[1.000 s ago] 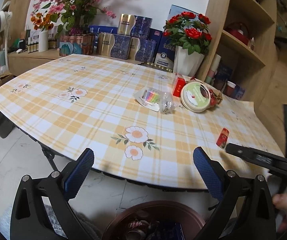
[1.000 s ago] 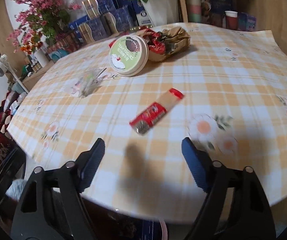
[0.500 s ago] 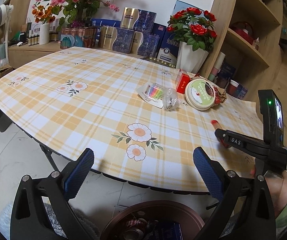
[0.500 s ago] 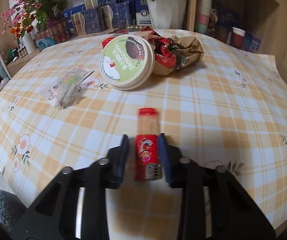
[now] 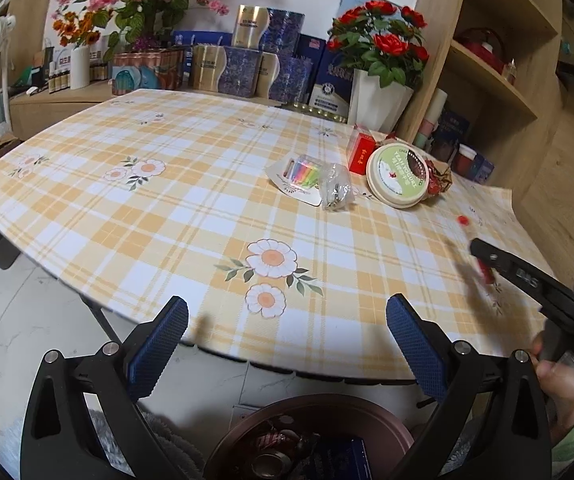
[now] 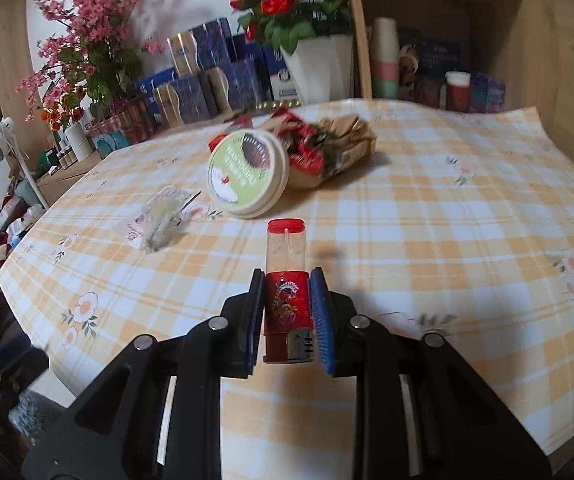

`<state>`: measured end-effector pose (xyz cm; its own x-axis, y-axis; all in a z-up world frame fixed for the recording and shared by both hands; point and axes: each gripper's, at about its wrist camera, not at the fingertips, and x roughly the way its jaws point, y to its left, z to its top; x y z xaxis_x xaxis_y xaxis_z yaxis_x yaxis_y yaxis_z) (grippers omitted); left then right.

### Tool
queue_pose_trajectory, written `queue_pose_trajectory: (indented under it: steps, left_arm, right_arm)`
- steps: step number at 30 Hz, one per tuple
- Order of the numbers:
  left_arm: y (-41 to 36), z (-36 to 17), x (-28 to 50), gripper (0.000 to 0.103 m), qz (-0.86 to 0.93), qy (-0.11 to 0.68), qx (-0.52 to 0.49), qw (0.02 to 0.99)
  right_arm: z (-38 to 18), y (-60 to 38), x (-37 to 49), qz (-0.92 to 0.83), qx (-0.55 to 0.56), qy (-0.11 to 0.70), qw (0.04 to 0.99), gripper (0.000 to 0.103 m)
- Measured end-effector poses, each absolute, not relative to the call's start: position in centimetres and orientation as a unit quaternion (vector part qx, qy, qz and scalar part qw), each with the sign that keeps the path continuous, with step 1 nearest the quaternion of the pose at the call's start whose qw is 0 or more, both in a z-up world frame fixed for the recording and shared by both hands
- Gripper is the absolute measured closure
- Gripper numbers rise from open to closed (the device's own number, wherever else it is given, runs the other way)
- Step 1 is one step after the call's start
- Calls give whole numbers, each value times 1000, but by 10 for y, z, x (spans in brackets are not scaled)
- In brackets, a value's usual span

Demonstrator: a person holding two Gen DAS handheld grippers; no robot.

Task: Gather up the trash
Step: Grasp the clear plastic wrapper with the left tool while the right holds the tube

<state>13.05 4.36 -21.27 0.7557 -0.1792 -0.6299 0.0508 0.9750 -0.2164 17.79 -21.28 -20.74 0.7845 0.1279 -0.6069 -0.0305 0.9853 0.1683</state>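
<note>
Right tongs clamped on a red lighter, pads on both its sides, its clear end pointing to 12 o'clock above the checked table. Yogurt tub lies at 11 o'clock from the lighter. Left tongs spread wide, empty, above a brown bin of trash.

a yellow plaid, flowered counter carries a round yogurt tub, crumpled wrappers, a small red box and clear plastic packets.
</note>
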Motion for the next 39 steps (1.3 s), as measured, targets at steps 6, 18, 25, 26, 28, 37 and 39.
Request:
queue_pose_trajectory:
  steps: [6, 18, 25, 26, 28, 37, 39]
  left_arm:
    - [23, -195, 162, 31, -95, 339, -55, 934]
    - [-21, -201, 276, 55, -100, 394, -51, 912]
    - [-31, -215, 300, 62, -86, 411, -23, 907]
    - [-31, -216, 301, 66, -88, 412, -22, 907]
    - [-32, -215, 300, 82, -90, 409, -10, 908]
    - [-38, -185, 261, 88, -144, 387, 41, 910]
    - [-39, -174, 242, 88, -167, 382, 51, 908]
  right_arm:
    - [-202, -231, 168, 36, 90, 297, 950, 77]
    - [-207, -258, 168, 38, 131, 291, 947, 77]
    - [-205, -260, 167, 54, 137, 283, 948, 77]
    - [-204, -260, 167, 56, 136, 281, 948, 77]
    - [-203, -260, 166, 58, 135, 278, 949, 77]
    - [-199, -260, 159, 60, 132, 269, 952, 77]
    - [-197, -260, 155, 60, 129, 268, 953, 77]
